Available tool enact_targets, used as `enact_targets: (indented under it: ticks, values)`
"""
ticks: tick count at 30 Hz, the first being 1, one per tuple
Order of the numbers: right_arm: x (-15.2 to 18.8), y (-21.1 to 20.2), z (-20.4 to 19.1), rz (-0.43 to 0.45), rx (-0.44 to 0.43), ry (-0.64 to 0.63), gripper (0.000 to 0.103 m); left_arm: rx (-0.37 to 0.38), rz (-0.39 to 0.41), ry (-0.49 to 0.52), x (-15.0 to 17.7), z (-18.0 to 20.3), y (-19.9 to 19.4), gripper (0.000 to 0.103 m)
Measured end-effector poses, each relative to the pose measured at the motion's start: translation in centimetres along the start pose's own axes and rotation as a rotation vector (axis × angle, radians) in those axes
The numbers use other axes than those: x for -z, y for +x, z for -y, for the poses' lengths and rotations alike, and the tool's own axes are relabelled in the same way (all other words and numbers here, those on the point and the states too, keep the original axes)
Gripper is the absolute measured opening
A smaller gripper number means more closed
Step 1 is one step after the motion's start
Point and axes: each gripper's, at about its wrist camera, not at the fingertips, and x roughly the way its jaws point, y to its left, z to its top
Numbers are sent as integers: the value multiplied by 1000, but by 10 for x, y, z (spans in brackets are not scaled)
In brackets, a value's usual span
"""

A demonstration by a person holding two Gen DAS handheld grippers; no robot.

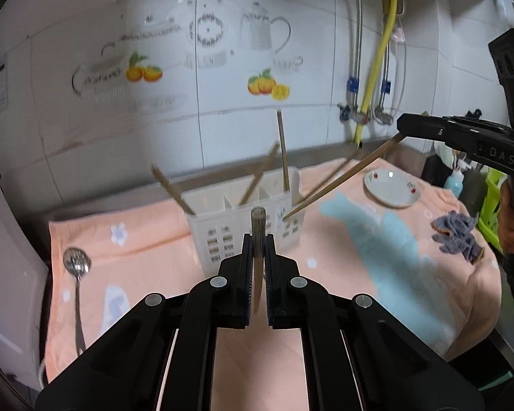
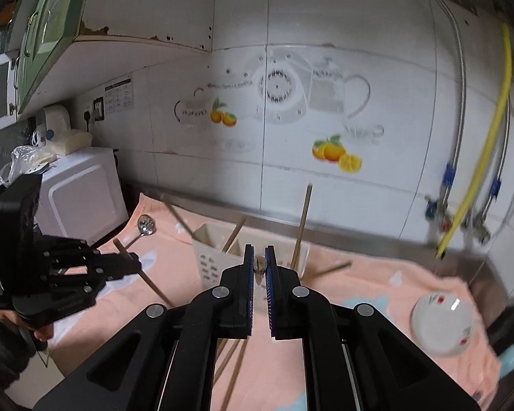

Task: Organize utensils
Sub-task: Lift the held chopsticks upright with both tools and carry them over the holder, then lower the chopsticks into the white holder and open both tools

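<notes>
The landmark for this report is the white utensil caddy [image 1: 246, 219], a slotted holder standing on the peach towel that covers the surface [image 1: 144, 239], close to the tiled back wall.

Already placed: three chopsticks [image 1: 283, 150] stand in the caddy's compartments, one near upright at its right end, one leaning at the centre, one leaning out over its left end. Which exact compartment each occupies cannot be told.

In hand: the left tool [image 1: 258, 239] is pressed together, pinching a single chopstick [image 1: 258, 221] seen end-on, held above the towel in front of the caddy. The right tool [image 2: 259, 255] is likewise pinching chopsticks, apparently a pair [image 1: 339, 185]; in the left view their shafts slope down from the tool toward the caddy's right side, tips near its wall but not inside it. Motion blur limits certainty on the count.

Outstanding: a metal slotted spoon [image 1: 76, 263] lies flat on the towel, well to the left of the caddy, untouched. The held chopsticks are not yet deposited.

Other items: a small white plate [image 1: 392, 188] and a grey-blue cloth [image 1: 457, 236] sit to the right of the caddy; neither is a utensil.

Judgement: roughly half done. Remaining work is the held sticks, then the spoon.
</notes>
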Motion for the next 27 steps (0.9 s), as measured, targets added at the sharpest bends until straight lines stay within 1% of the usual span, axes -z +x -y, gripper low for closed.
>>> enact_targets:
  ticks: [5, 8, 9, 11, 14, 17, 19, 23, 27]
  values:
    - [-27, -3, 10, 11, 19, -19, 6, -14, 75, 34, -37, -3, -18, 5]
    - [-35, -4, 16, 22, 37, -20, 6, -12, 116, 44, -55, -3, -29, 5]
    - [-37, -2, 18, 20, 39, -16, 6, -27, 140, 59, -64, -2, -33, 5]
    - [-40, 5, 21, 11, 42, -11, 6, -30, 164, 58, -78, -4, -36, 5]
    - [-44, 22, 24, -19, 43, -5, 6, -48, 183, 63, -94, -7, -33, 5]
    - [-45, 43, 26, -57, 42, 0, 6, -61, 175, 57, -101, -11, -22, 5]
    - [-46, 53, 28, -73, 39, 7, 6, -87, 167, 54, -104, -16, -9, 5]
    - [-44, 74, 32, -110, 28, 21, 6, -69, 140, 18, -108, -28, 12, 5]
    - [-39, 92, 33, -155, 21, 26, 6, -69, 102, 4, -106, -34, 30, 5]
